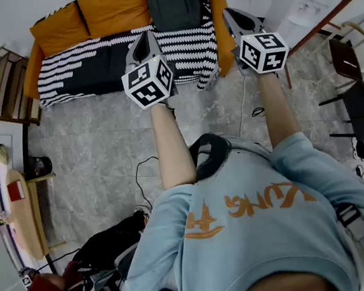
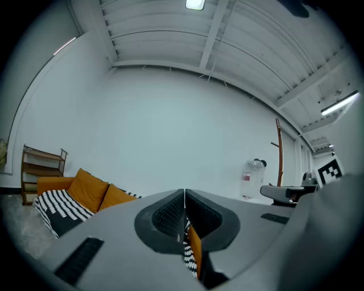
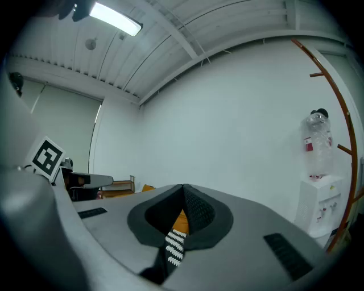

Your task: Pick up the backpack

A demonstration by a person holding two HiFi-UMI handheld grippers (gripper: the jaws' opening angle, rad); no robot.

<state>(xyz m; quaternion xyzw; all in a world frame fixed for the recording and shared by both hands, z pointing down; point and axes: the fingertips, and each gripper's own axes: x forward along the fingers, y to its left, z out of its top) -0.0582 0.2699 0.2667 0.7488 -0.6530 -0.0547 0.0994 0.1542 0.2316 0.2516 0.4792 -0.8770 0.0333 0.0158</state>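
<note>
The approach to the backpack (image 1: 173, 0) is judged to be at its outset. The dark pack is seen upright at the right end of the sofa (image 1: 75, 62), propped against the backrest, and is touched by neither tool. The left gripper (image 1: 145, 42) and the right gripper (image 1: 236, 18) are held level in front of the person, well apart from the pack. Each has its jaws pressed together with nothing between them.

The next move is judged to call for the grippers to be carried forward to the sofa's right end and for the jaws to be parted before a strap or top handle is taken.

The pack is shown only in the head view. In the two gripper views it is not seen, and only white wall, ceiling and slivers of orange cushion (image 2: 91, 190) and striped cover are shown. A water bottle (image 3: 317, 139) on its dispenser is seen most clearly in the right gripper view.
</note>
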